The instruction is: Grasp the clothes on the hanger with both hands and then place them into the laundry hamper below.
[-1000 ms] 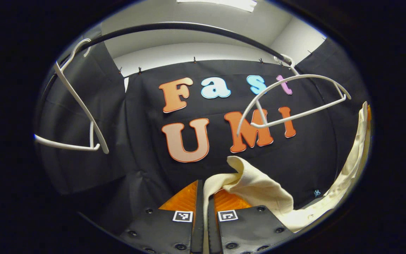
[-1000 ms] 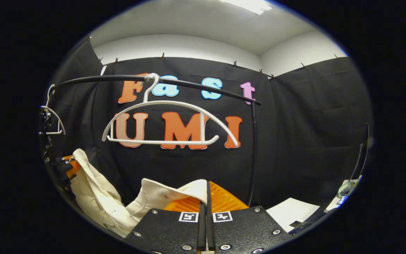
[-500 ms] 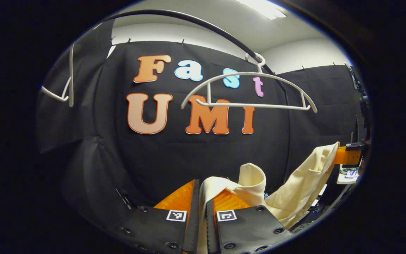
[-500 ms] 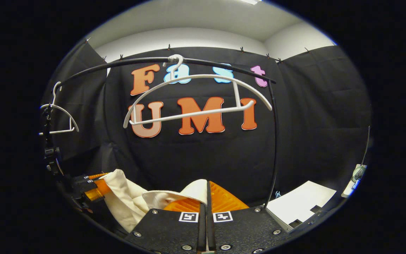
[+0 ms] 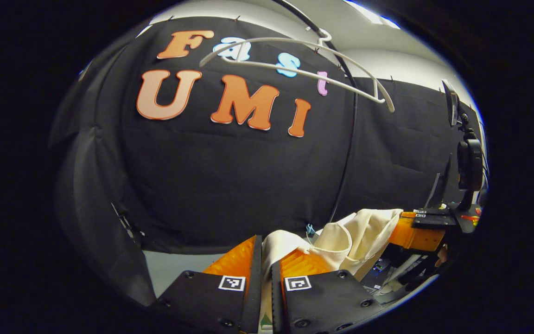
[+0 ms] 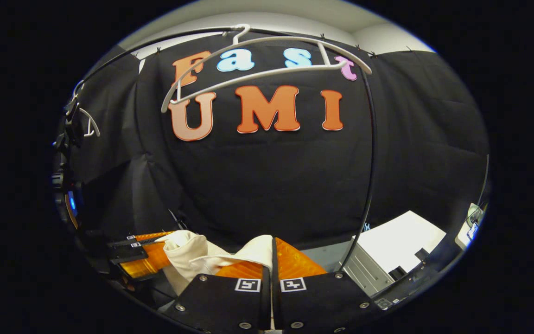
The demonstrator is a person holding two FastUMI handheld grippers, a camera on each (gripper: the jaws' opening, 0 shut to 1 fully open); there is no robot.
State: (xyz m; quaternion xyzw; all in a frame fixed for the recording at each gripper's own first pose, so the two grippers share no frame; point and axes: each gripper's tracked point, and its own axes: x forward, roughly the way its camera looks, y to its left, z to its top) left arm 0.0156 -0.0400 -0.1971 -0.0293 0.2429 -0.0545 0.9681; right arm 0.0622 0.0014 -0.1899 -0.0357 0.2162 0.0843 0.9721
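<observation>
Cloth fills the middle of both views: a cream shirt [image 5: 341, 239] pinched at two places and stretched between the two tools. In the left gripper view, the left hand-held gripper [image 5: 265, 260] has its fingers squeezed together on a fold of the shirt, and the cloth runs off to the right of that gripper, to the right hand-held gripper [image 5: 417, 232], which holds the other end. In the right gripper view, the right hand-held gripper [image 6: 271, 257] is also pressed shut on a fold of the shirt [image 6: 193, 250], and the cloth runs to the left of it, to the left hand-held gripper [image 6: 144, 253].

The white hanger [image 6: 257, 60] is bare. It hangs from the black rail [image 6: 369, 153], high above the shirt. A second ago the hanger sat much closer to the shirt in both views; now it is near the top edge, so both grippers have come down a long way. The two ends of the shirt have also come nearer to each other, and the cloth between them hangs shorter and more bunched than before.

Below the hanger and to the right of the rail's post lies a white board [image 6: 401, 243]. The hamper cannot be made out.
</observation>
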